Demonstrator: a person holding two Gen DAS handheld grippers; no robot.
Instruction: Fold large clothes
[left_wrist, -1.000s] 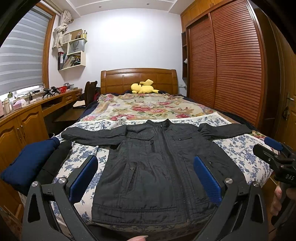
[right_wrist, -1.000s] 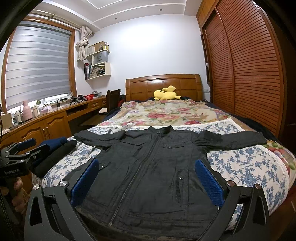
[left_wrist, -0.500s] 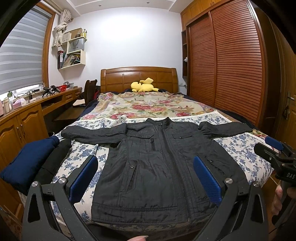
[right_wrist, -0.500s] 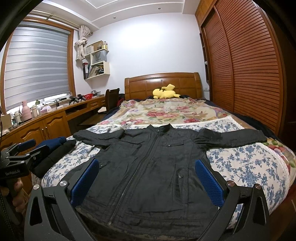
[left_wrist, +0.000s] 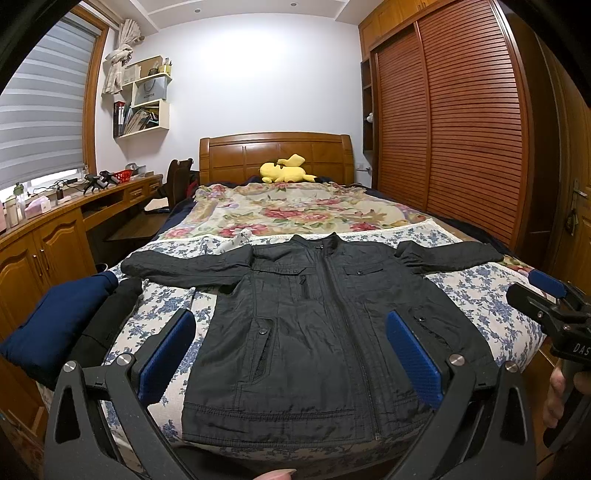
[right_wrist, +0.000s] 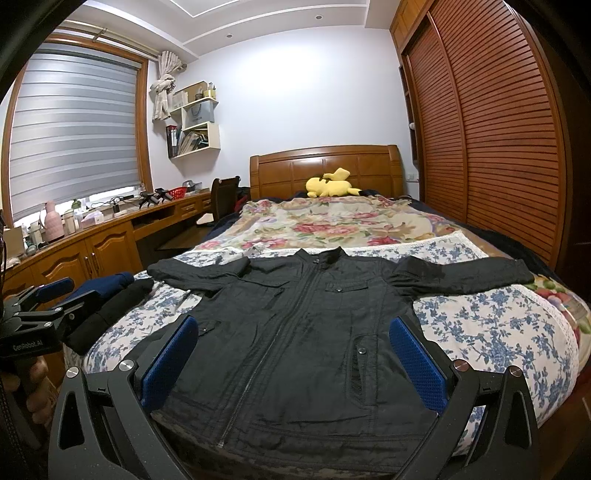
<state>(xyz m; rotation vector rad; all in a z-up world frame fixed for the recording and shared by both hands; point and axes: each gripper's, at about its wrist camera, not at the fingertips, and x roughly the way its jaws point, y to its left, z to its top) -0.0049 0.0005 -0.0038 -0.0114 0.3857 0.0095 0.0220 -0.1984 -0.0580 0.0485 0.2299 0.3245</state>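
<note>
One jacket lies flat on the bed, zipped, both sleeves spread toward 9 and 3 o'clock; left gripper and right gripper both gape, empty, at 6 o'clock.

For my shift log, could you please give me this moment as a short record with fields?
garment: black jacket, zipped, front up, flat on the bed
sleeves: spread out to both sides
fold: not yet begun
left gripper: jaws open, holding nothing
right gripper: jaws open, holding nothing
bed's left edge: folded navy garment
</note>
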